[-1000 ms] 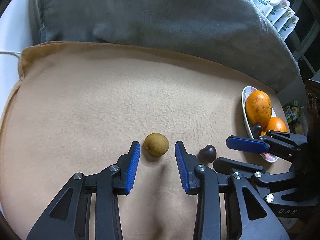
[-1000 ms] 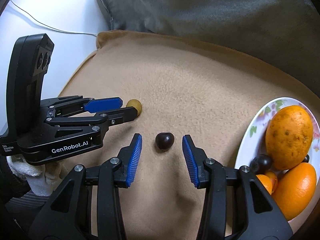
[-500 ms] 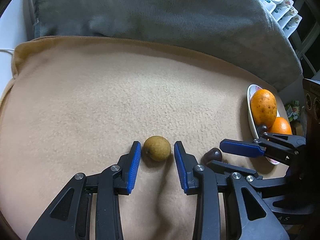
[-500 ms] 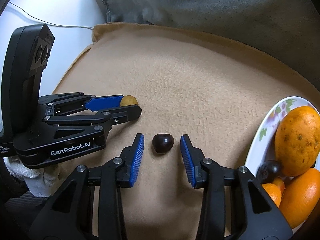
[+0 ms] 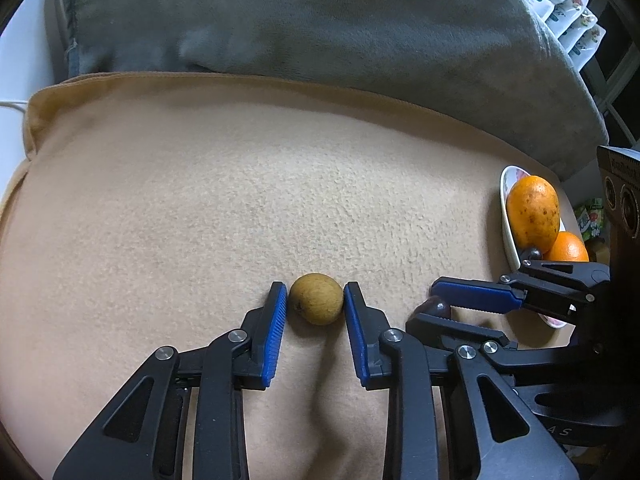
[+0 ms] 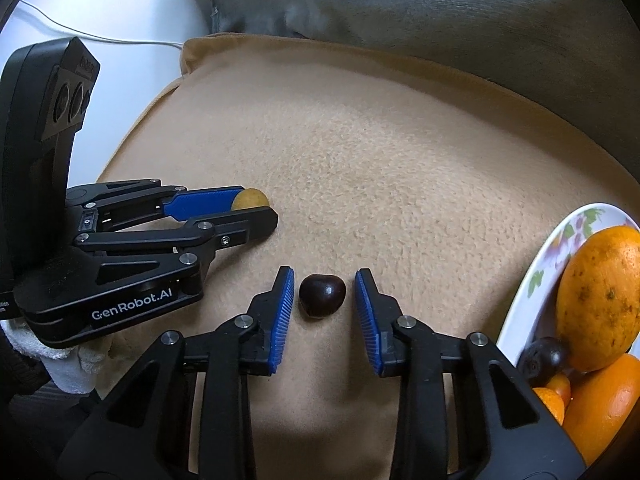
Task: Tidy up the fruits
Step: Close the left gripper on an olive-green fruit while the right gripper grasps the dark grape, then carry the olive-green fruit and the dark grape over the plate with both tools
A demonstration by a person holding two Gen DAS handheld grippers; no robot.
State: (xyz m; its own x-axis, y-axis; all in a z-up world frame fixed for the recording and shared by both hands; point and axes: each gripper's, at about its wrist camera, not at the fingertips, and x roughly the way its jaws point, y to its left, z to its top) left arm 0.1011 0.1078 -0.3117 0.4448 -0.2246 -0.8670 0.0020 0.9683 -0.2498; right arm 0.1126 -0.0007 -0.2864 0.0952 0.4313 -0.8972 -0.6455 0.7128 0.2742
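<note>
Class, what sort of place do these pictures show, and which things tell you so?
Probably a home, on a sofa or bed: a tan fleece blanket, a grey cushion behind it, and a floral plate of fruit.

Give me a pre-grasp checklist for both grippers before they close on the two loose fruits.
1. Brown fruit centred in left gripper: ok; the blue pads sit right at its sides, contact cannot tell.
2. Dark cherry centred in right gripper: ok, gaps show on both sides.
3. Both fruits resting on the tan blanket: ok.
4. Clearance between the two grippers: cannot tell; they sit very close.
5. Room on the plate for more fruit: cannot tell; it already carries oranges.
</note>
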